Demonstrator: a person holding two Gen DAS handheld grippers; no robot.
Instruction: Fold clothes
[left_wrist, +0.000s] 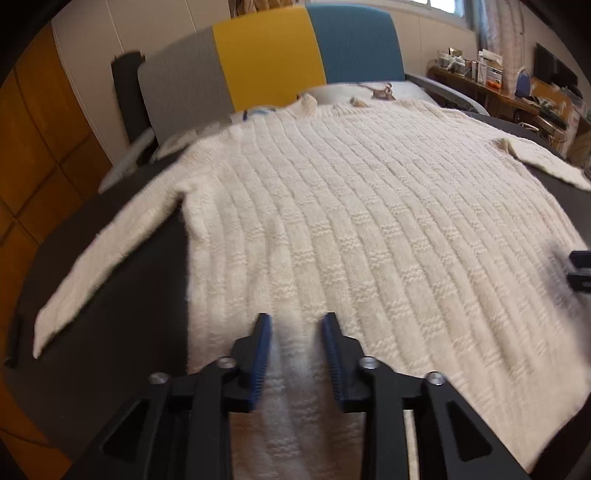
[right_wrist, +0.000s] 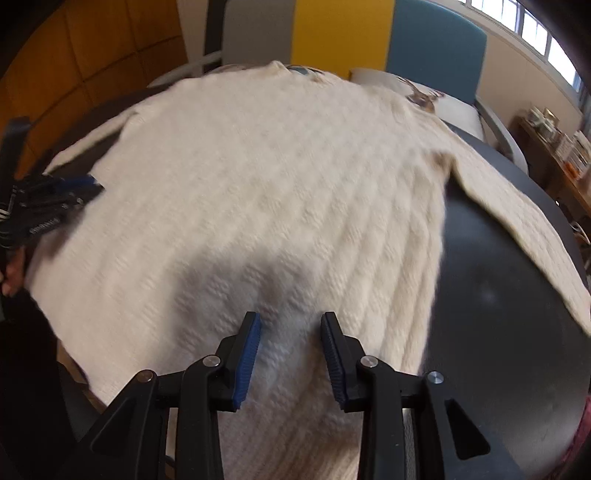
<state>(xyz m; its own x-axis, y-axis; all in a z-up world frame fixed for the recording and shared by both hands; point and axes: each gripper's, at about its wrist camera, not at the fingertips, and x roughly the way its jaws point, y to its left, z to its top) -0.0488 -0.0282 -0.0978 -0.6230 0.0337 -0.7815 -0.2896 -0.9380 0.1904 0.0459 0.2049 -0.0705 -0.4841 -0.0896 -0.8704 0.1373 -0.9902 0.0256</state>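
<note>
A cream knitted sweater (left_wrist: 351, 229) lies spread flat on a dark round table (left_wrist: 122, 295), collar at the far side, sleeves out to both sides. My left gripper (left_wrist: 297, 321) is open and empty over the sweater's near hem, left of centre. My right gripper (right_wrist: 290, 321) is open and empty over the near hem, closer to the right side of the sweater (right_wrist: 277, 192). The left gripper also shows at the left edge of the right wrist view (right_wrist: 88, 186), over the sweater. The right gripper's fingertips (left_wrist: 580, 269) show at the right edge of the left wrist view.
Chairs with grey, yellow (left_wrist: 269, 55) and blue backs stand behind the table. A pillow with a deer print (right_wrist: 421, 96) lies beyond the collar. A cluttered wooden shelf (left_wrist: 498, 81) stands at the far right. Bare table (right_wrist: 498, 314) shows right of the sweater body.
</note>
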